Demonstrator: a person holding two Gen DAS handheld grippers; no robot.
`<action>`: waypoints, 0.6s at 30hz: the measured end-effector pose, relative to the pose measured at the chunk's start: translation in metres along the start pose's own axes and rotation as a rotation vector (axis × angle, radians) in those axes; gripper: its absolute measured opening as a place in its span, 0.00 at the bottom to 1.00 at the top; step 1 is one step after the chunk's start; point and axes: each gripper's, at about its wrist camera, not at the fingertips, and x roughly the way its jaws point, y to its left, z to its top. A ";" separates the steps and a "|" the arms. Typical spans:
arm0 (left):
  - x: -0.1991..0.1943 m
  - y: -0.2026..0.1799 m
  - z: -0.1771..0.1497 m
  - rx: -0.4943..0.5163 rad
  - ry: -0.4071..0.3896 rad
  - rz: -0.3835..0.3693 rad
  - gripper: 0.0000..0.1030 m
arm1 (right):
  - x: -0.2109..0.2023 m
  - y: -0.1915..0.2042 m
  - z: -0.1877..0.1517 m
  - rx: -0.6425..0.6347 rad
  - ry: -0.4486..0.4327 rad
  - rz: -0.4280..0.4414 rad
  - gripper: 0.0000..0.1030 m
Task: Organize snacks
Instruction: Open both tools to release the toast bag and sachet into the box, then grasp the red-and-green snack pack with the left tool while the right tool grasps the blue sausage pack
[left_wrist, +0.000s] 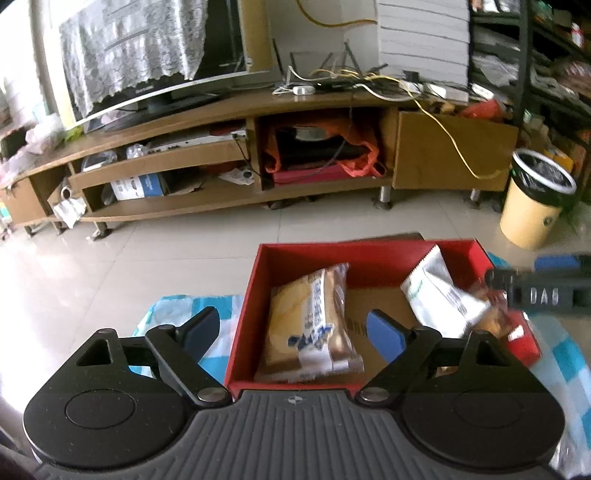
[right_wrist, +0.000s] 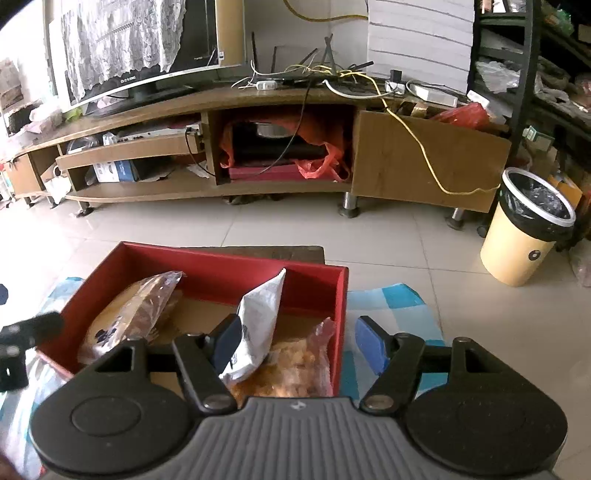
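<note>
Task looks near done: three snacks already inside red box (right_wrist: 207, 275), none visible left outside on blue checked cloth (right_wrist: 391, 299).

Left to right in box:
- tan bread packet (left_wrist: 308, 325), flat against left wall, blue print on wrapper
- white packet (right_wrist: 258, 328), propped upright mid-box, serrated top edge
- clear bag of orange snacks (right_wrist: 288, 369), crumpled, in near right corner

Left gripper (left_wrist: 291, 332): fingers apart, empty, over box near edge.
Right gripper (right_wrist: 295, 345): fingers apart, straddling box right wall, gripping nothing.
</note>
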 end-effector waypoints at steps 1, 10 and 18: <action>-0.003 -0.001 -0.004 0.014 0.002 0.002 0.90 | -0.004 -0.001 0.000 0.004 -0.003 0.002 0.62; -0.007 0.013 -0.055 0.024 0.149 -0.023 0.92 | -0.036 0.008 -0.012 -0.024 0.003 0.018 0.62; 0.002 0.022 -0.103 0.012 0.288 -0.029 0.92 | -0.063 0.021 -0.040 -0.087 0.036 0.056 0.62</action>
